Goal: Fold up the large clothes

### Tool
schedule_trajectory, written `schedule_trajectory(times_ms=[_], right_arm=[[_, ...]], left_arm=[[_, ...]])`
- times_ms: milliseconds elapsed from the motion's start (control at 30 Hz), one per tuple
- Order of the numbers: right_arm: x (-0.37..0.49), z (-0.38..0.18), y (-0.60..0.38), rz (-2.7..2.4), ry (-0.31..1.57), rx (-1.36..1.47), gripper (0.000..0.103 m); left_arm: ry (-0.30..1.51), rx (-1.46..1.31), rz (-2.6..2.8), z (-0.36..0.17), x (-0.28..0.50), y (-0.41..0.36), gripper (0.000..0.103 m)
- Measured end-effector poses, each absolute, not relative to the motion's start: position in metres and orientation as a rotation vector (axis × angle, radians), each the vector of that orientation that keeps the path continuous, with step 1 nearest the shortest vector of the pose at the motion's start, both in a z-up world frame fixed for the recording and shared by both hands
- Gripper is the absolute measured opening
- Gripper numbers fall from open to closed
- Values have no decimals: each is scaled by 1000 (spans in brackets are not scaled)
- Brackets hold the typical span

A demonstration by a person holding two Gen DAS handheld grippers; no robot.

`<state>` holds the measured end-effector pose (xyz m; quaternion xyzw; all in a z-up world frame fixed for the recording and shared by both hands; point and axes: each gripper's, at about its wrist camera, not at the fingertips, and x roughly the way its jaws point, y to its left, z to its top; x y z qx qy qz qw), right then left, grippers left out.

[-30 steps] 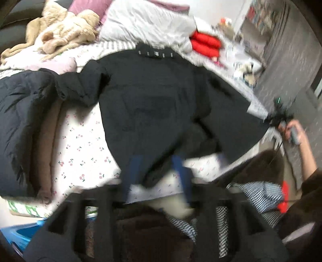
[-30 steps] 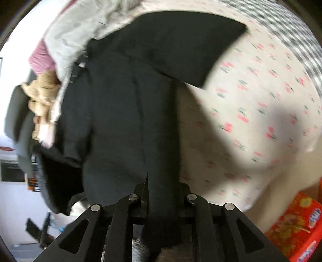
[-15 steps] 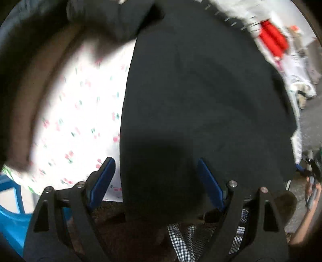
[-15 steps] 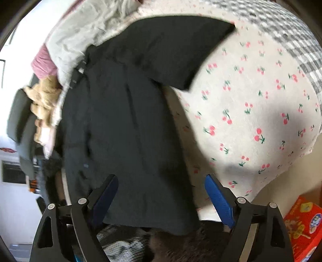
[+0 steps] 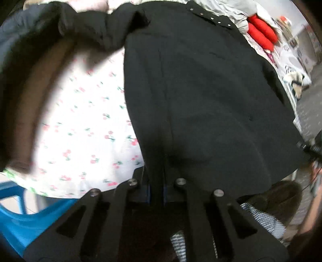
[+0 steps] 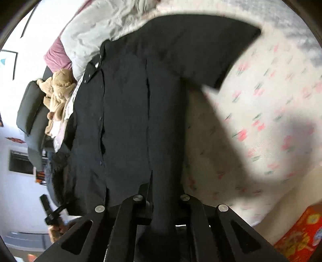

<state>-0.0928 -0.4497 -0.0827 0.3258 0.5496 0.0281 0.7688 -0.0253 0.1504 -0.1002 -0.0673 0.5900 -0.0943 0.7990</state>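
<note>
1. Left wrist view: the large black button-front coat of matte woven cloth (image 5: 201, 90) lies spread flat on the bed's white cherry-print sheet (image 5: 84, 129), presumably smoothed out so it can be folded cleanly. Its studded collar band (image 5: 209, 18) is at the far end from the left tool (image 5: 156, 189) and its hem at the near end, so the long axis runs straight away from that tool. One sleeve (image 5: 96, 30) trails off sideways from the collar end.

2. The left tool's jaws have just been closing, and they are now clamped together on the coat's near hem edge, with dark cloth pinched between the blue pads. A grip there likely serves to lift the hem toward the collar.

3. Right wrist view: the same coat (image 6: 124, 121) stretches away from the right tool (image 6: 161, 203), collar far and hem near, with the other sleeve (image 6: 201, 44) flung out over the sheet (image 6: 261, 104) beyond the collar end.

4. The right tool's jaws have just been closing as well, and they are pinched on the hem, a strip of black cloth running down between them. Both hem corners held suggests a joint fold.
</note>
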Motion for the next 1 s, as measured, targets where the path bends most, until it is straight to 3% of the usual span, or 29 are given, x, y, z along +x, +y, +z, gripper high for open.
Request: schedule_trajectory(times_ms=[133, 233, 300, 367, 400, 467, 500, 533, 667, 833, 1000], right_arm=[[-87, -109, -447, -56, 1344, 571, 8], [-83, -135, -448, -91, 1416, 580, 15], [-89, -127, -458, -68, 1364, 631, 17], [-92, -111, -470, -61, 1313, 648, 23], [-91, -103, -476, -72, 1286, 651, 30], [-88, -88, -492, -115, 1212, 667, 61], [-87, -81, -502, -155, 1152, 678, 82], [-87, -75, -511, -194, 1077, 683, 85], [-69, -77, -534, -279, 935, 675, 85], [-24, -116, -540, -338, 934, 612, 87], [19, -113, -546, -429, 829, 524, 85]], left_arm=[[1385, -12, -166, -139, -25, 139, 10], [1391, 40, -129, -147, -24, 131, 18], [1332, 53, -120, -133, -26, 129, 37], [1271, 25, -131, -111, -28, 128, 79], [1236, 6, -139, -100, -25, 128, 82], [1181, -27, -152, -82, -20, 125, 86], [1172, -42, -153, -76, -15, 122, 90], [1158, -66, -156, -71, -9, 118, 95], [1120, -123, -200, -75, 14, 108, 102], [1098, -126, -275, -82, 44, 61, 102], [1060, -139, -319, -99, 84, 23, 102]])
